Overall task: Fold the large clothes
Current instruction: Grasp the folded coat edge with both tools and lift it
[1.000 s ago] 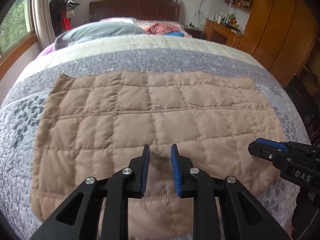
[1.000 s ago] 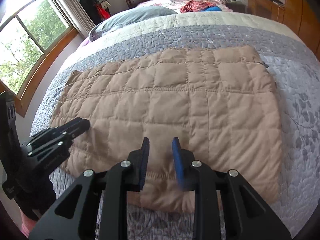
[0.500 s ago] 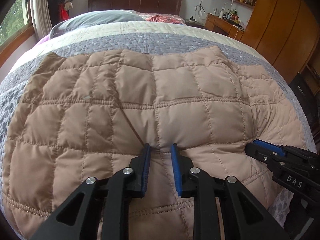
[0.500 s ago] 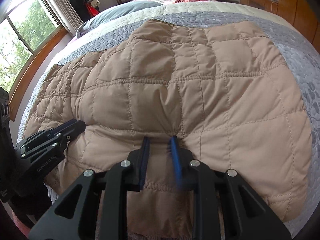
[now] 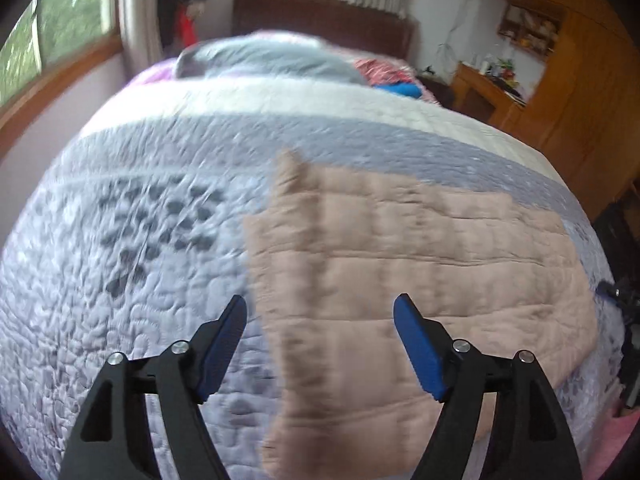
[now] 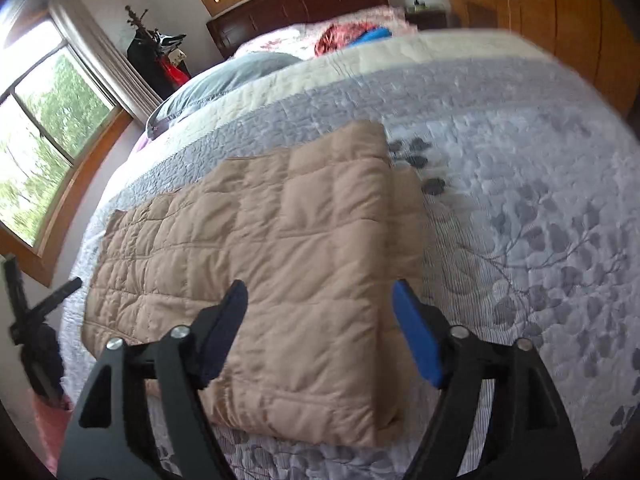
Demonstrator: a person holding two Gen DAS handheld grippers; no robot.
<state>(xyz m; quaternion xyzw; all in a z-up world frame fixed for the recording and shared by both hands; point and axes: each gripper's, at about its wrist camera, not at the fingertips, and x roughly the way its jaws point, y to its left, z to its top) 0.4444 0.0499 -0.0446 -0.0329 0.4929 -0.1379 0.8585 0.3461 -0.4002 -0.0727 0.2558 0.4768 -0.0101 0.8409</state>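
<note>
Both grippers are letting go at once! The left gripper [image 5: 320,316] has its jaws opening, blue pads spread wide with nothing pinched between them, hovering over the left end of the tan quilted jacket [image 5: 420,280]. The right gripper [image 6: 320,300] is doing the same over the other end: jaws opening, pads wide apart, the fabric lying loose beneath them and not pressed by either pad.

The jacket [image 6: 260,260] lies flat on the bed [image 6: 520,200], on the grey patterned bedspread, as a long doubled band, with a thick rounded fold along its near edge and its right end squared off. A grey pillow [image 6: 224,80] and some bright clothes sit well beyond it near the headboard.

By the look of it, a lengthwise fold is down and this is the release that closes that step. The band is still long, so my read is that the job is partway through. The next move would call for each gripper to take a fresh bite at one short end, catching both layers, and carry it across to the other end. The puffy quilting is springy, so a shallow pinch could let the top layer slide off.
</note>
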